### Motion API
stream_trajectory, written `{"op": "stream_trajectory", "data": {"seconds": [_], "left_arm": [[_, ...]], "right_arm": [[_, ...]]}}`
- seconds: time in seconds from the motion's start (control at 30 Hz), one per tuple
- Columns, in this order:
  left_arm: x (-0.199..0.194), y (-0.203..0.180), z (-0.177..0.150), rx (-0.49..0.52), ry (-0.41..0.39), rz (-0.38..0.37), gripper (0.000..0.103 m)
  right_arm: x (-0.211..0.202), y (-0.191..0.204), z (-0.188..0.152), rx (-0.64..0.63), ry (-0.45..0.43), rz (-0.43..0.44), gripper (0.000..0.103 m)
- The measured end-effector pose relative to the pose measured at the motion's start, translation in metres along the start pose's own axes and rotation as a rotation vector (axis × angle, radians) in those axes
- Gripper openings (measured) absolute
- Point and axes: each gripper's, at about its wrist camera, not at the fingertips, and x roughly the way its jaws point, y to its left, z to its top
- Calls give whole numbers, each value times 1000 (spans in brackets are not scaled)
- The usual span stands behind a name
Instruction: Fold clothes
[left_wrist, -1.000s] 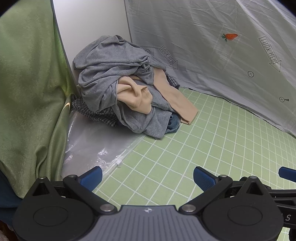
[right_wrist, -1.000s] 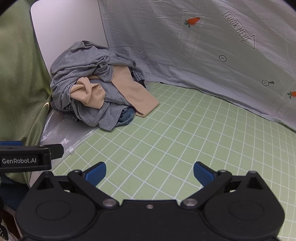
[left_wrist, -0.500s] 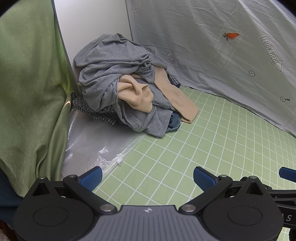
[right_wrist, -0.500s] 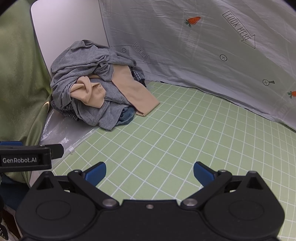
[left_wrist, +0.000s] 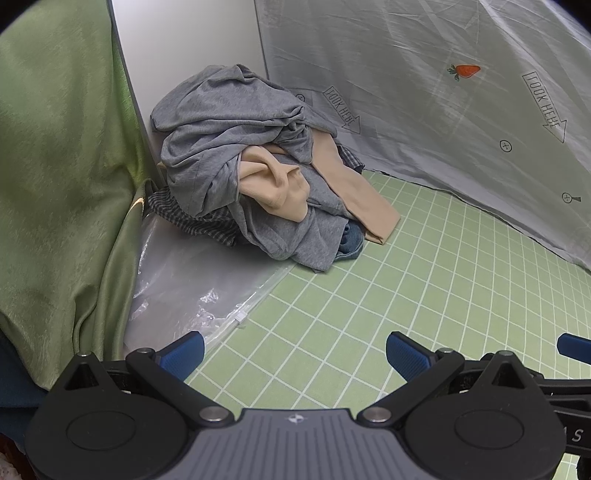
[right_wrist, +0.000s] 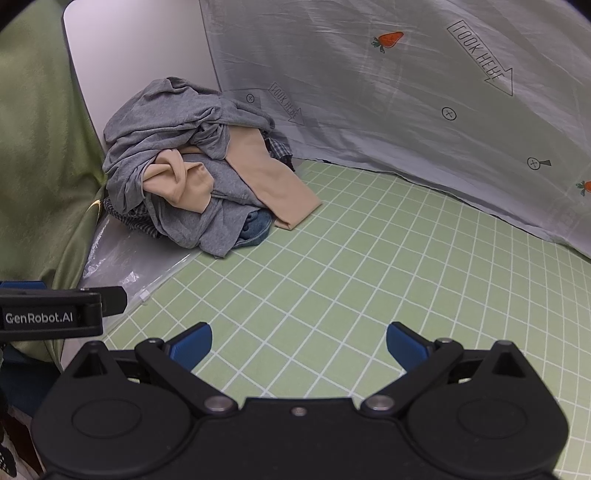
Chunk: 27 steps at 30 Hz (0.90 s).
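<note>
A heap of crumpled clothes (left_wrist: 236, 170) (right_wrist: 177, 155) lies in the far left corner of the green grid mat (left_wrist: 424, 295) (right_wrist: 369, 277). Grey garments (left_wrist: 221, 122) wrap a beige one (left_wrist: 273, 184) (right_wrist: 177, 181); a checked cloth (left_wrist: 192, 218) and a blue denim piece (left_wrist: 351, 240) (right_wrist: 255, 229) peek out below. My left gripper (left_wrist: 295, 352) is open, well short of the heap, nothing between its blue fingers. My right gripper (right_wrist: 299, 345) is open too, empty, over the mat, further right.
A clear plastic zip bag (left_wrist: 192, 284) (right_wrist: 125, 258) lies under the heap's front left. Green curtain fabric (left_wrist: 62, 184) hangs at the left. A grey printed sheet (left_wrist: 443, 110) (right_wrist: 406, 92) forms the back wall. The left gripper's body (right_wrist: 51, 314) shows at the right view's left edge.
Both views have drifted slightly toward the clothes heap. Both grippers stayed open and empty.
</note>
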Motion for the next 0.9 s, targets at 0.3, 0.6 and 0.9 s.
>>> {"op": "stream_trajectory", "data": {"seconds": [0.3, 0.6, 0.9], "left_arm": [[0, 0, 1, -1, 4, 8, 103], [2, -1, 1, -1, 12, 12, 103], [8, -1, 4, -6, 31, 14, 103]], "right_arm": [[0, 1, -1, -6, 3, 6, 102], [2, 2, -1, -6, 11, 10, 102], [7, 3, 1, -14, 27, 17, 102]]}}
